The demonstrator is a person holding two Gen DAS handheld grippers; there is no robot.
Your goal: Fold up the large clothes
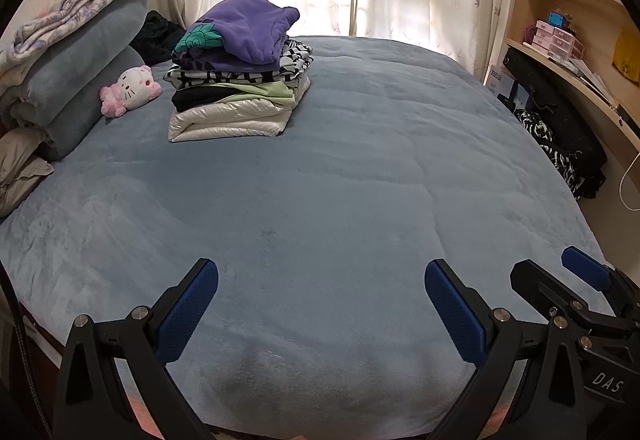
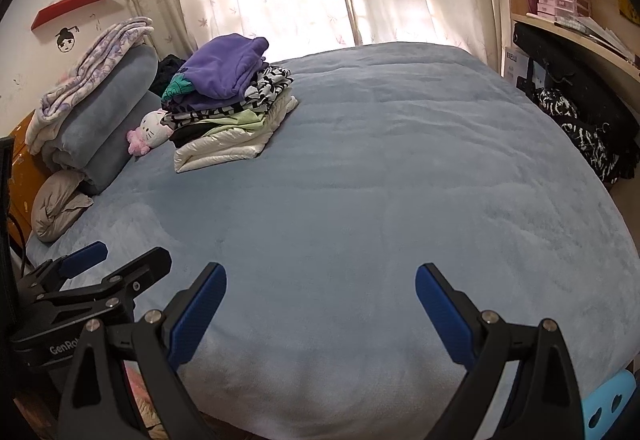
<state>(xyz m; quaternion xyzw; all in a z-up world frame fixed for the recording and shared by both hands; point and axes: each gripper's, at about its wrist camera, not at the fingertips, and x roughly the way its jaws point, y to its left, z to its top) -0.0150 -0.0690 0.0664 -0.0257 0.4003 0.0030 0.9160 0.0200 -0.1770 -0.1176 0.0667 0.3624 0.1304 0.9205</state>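
At the near edge of the bed [image 1: 320,180], both tongs [image 1: 321,282] [image 2: 321,282] gape empty over bare blanket.

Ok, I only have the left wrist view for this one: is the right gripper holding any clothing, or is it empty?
Observer: Empty. In the right wrist view the right gripper has its fingers spread wide over the bare blue bedcover.
Operator: Anything off the bedcover I can't see?
Observer: A light blue plastic object with cut-out holes, below the bedcover's near right corner.
Operator: And by the pillows?
Observer: Orange wooden furniture behind them.
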